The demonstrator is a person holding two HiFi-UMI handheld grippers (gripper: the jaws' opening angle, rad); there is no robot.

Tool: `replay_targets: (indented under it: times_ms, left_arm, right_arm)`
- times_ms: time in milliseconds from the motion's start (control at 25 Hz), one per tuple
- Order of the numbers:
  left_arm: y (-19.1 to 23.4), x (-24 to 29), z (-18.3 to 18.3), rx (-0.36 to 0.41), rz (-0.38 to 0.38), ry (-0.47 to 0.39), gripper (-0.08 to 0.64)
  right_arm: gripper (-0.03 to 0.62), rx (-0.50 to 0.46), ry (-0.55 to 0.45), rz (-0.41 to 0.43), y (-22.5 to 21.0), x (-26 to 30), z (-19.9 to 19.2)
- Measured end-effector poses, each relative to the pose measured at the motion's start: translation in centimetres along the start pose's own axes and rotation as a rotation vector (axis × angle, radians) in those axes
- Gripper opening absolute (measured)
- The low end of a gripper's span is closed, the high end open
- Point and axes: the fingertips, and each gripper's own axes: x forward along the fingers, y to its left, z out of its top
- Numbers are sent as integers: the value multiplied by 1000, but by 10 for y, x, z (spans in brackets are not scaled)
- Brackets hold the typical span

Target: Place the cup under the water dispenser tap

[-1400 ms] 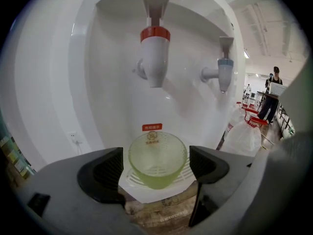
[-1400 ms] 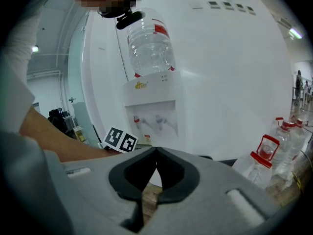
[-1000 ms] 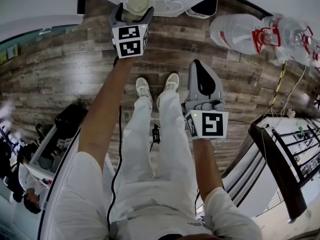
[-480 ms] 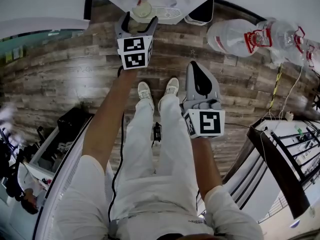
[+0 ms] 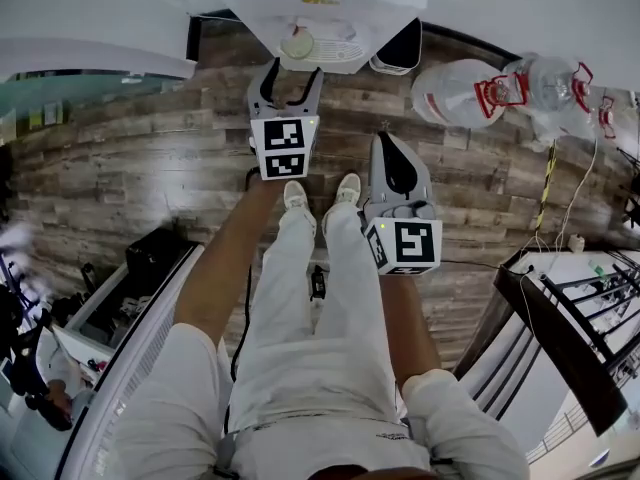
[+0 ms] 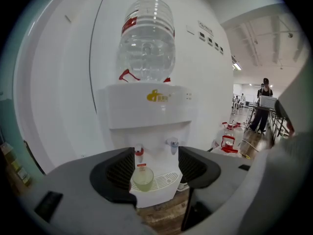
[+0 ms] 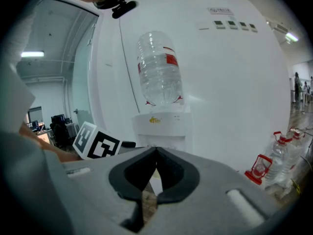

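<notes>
A clear cup (image 6: pixel 142 178) stands on the drip tray of the white water dispenser (image 6: pixel 146 106), right under its red tap (image 6: pixel 139 151); a blue tap (image 6: pixel 172 143) is beside it. From the head view the cup (image 5: pixel 298 44) lies past the tips of my left gripper (image 5: pixel 291 78), with a gap between them. The left gripper (image 6: pixel 156 166) is open, its jaws closing with nothing between the pads (image 6: pixel 122 168). My right gripper (image 5: pixel 388 138) hangs lower right, shut and empty, as the right gripper view (image 7: pixel 155 153) confirms.
A large water bottle (image 6: pixel 145 40) tops the dispenser (image 5: pixel 320 8). Spare bottles (image 5: pixel 470 88) lie on the wooden floor right of it. A dark rack (image 5: pixel 560 308) is at the right and a desk (image 5: pixel 140 268) at the left. The person's shoes (image 5: pixel 320 193) point at the dispenser.
The cup was between the left gripper's jaws; it now stands free on the drip tray. The left gripper has pulled back and its jaws have narrowed. Both grippers have risen.
</notes>
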Motion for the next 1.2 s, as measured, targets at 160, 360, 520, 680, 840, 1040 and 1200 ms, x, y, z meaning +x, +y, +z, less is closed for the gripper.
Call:
replay_targets:
  times_ms: [160,360,520,680,840,1040,1200]
  left_arm:
    - [-12,-34,31,22,-19,-30,244]
    - [-20,-78,69,-7,-15,-51,187]
    - [-21,-116,97,-19,13,-80,149]
    - [-26,-150,120,-34,21,-100,121]
    - [-29,-184,141,-58,23,-116,92]
    - [-31,-224,162,-62,36,-121,37]
    - [-37,-254,179,-48,24,-140,6]
  right_arm:
    - [-2,1,-20,5,8,-12,26]
    - [-2,54,-44,26,19,-33,62]
    - [-2,60,-41,48,37,-48,84]
    - [-2,63,-62,57,51,-65,109]
    - [-2,39,-83,77,66,-84,135]
    - [-2,28,-103,98,81,-107,163]
    - [-2,35,-100,115,92,-125,177]
